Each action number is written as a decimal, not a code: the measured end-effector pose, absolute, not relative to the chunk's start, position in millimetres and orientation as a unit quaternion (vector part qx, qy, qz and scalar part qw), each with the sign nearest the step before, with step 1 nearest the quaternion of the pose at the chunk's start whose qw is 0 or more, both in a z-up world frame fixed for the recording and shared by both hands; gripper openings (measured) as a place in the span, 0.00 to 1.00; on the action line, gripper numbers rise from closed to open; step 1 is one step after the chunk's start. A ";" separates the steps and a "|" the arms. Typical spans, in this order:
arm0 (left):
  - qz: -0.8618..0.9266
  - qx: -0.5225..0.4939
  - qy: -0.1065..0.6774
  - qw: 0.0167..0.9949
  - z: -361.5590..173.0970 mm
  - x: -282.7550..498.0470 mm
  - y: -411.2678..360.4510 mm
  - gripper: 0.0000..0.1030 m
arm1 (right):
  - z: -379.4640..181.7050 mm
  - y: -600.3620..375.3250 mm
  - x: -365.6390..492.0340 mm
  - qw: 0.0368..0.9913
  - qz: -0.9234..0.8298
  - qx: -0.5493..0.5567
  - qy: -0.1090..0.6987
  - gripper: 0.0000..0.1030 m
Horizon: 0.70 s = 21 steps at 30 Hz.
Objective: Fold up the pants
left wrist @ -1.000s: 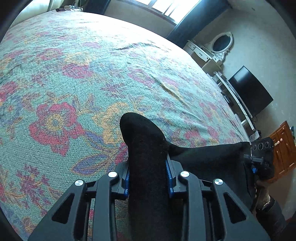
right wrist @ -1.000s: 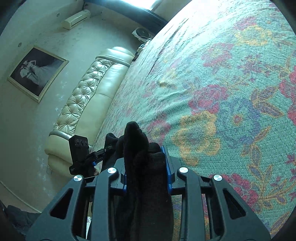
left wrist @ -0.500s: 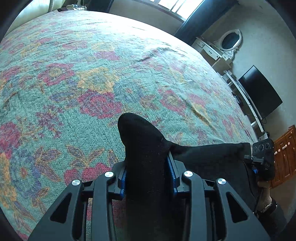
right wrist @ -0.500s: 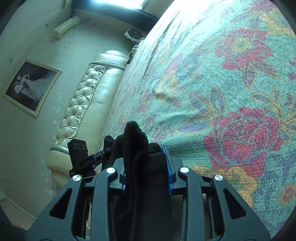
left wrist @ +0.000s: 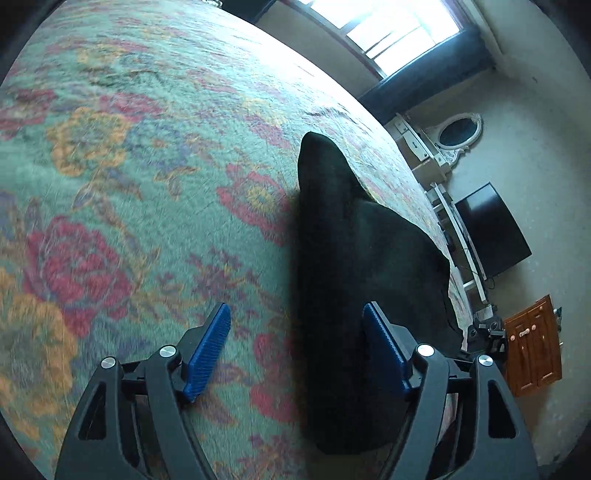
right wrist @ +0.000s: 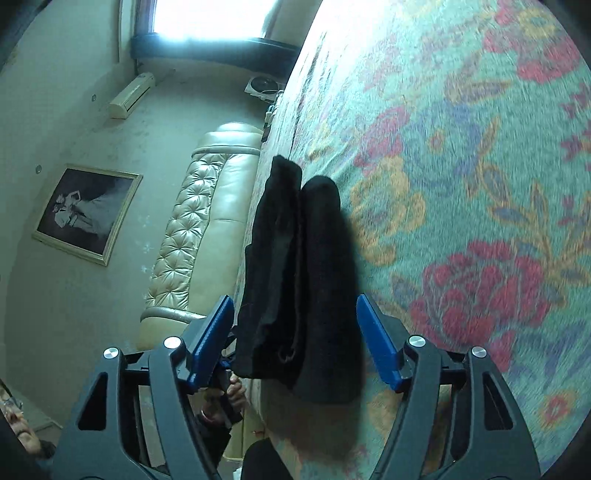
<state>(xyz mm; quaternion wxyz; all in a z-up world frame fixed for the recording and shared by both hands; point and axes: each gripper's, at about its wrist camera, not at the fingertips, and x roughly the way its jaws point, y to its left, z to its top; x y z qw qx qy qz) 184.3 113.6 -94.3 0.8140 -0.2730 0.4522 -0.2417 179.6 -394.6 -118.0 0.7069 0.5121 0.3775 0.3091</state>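
The black pants (left wrist: 354, 280) lie on the bed, on its floral bedspread (left wrist: 122, 206), close to the edge of the mattress. Seen along the left claw (left wrist: 297, 347), its jaws are opening, and the dark cloth runs up between them: it sits hard against the right-hand blue pad (left wrist: 384, 350), while the left-hand pad (left wrist: 207, 350) stands clear of it with bare bedspread showing in the gap. A pointed fold of the fabric reaches forward beyond the pads, toward the window (left wrist: 399, 29), and the rest of the garment spreads away to the right, toward the bed's edge, where a television (left wrist: 491, 229) and a wooden cabinet (left wrist: 532, 347) stand against the far wall.

The right claw (right wrist: 295, 339) has its jaws opening as well. In its own view the pants (right wrist: 306, 273) show as a thick stack of folded layers lying between the two blue pads (right wrist: 376, 347), with a gap on either side; neither pad presses on the cloth. The stack lies right along the mattress edge, its near end just ahead of the pads and its two rounded far ends pointing toward the quilted cream headboard (right wrist: 199, 229). A framed picture (right wrist: 86, 212) hangs on the wall beyond. Below the left-hand pad, a hand (right wrist: 231, 395) grips a black tool, partly hidden by the claw's frame, so what it does I cannot tell
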 end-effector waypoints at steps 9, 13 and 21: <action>-0.229 -0.293 0.463 0.805 -89.4 147.3 111.7 0.72 | -105.7 -378.8 172.4 0.730 0.282 0.477 0.399 0.73; -0.279 -0.305 0.506 0.757 -96.1 151.0 111.8 0.77 | -107.7 -374.0 160.9 0.734 0.292 0.453 0.413 0.73; -0.331 -0.311 0.511 0.730 -97.2 162.6 91.7 0.81 | -105.9 -356.7 173.2 0.722 0.286 0.460 0.430 0.88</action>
